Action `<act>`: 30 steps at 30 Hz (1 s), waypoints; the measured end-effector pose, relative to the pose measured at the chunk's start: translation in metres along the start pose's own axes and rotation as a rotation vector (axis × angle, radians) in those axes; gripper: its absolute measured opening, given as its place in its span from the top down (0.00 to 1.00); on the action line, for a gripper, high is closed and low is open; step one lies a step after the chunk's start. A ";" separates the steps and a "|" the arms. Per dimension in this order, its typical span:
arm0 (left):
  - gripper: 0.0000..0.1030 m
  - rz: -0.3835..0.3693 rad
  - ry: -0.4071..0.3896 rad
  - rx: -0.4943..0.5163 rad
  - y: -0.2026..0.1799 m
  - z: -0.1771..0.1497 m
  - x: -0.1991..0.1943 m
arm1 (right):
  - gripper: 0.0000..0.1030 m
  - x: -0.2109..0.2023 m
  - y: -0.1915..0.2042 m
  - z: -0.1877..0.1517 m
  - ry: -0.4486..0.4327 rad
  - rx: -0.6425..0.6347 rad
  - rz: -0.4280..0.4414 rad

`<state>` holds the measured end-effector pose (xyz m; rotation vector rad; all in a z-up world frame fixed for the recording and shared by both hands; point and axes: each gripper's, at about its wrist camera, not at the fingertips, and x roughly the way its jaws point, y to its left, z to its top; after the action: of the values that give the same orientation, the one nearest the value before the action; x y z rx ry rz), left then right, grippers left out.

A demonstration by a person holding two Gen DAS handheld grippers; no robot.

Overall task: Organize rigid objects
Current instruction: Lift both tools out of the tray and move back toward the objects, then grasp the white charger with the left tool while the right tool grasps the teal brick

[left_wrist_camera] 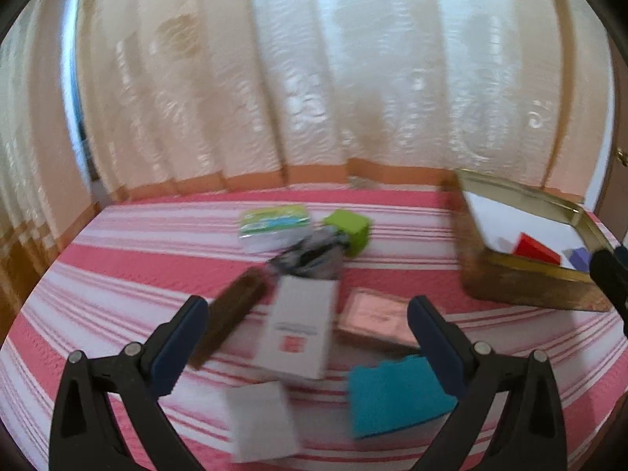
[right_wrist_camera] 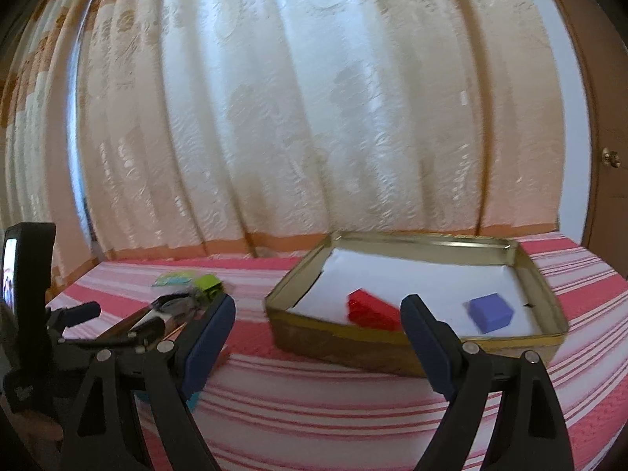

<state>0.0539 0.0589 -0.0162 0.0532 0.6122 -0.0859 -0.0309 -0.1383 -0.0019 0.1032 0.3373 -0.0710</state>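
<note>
My left gripper [left_wrist_camera: 308, 310] is open and hovers over a cluster on the striped bedspread: a white box [left_wrist_camera: 298, 337], a brown bar [left_wrist_camera: 231, 322], a flat pink box [left_wrist_camera: 373, 322], a teal pad [left_wrist_camera: 396, 396] and a white card [left_wrist_camera: 263, 420]. Nothing is between its fingers. Farther back lie a green cube [left_wrist_camera: 349, 231], a green-and-white packet [left_wrist_camera: 274, 223] and a dark crumpled item [left_wrist_camera: 310, 259]. My right gripper [right_wrist_camera: 318, 306] is open and empty in front of a gold tin [right_wrist_camera: 392, 349], which holds a red block [right_wrist_camera: 373, 308] and a purple block [right_wrist_camera: 490, 312].
The pink-and-white striped bedspread [right_wrist_camera: 353, 412] lies under everything. A cream patterned curtain [left_wrist_camera: 314, 78] hangs along its far edge. A wooden door with a knob [right_wrist_camera: 610, 157] stands at the right. In the right wrist view the left gripper [right_wrist_camera: 153, 316] is at the left.
</note>
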 end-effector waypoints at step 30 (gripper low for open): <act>0.01 0.034 0.155 -0.079 0.086 -0.004 0.007 | 0.31 0.079 0.117 -0.041 0.526 -0.156 0.242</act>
<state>0.0660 0.1447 -0.0212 -0.0067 0.7686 -0.0250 0.0407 -0.0220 -0.0564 0.0057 0.8507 0.2265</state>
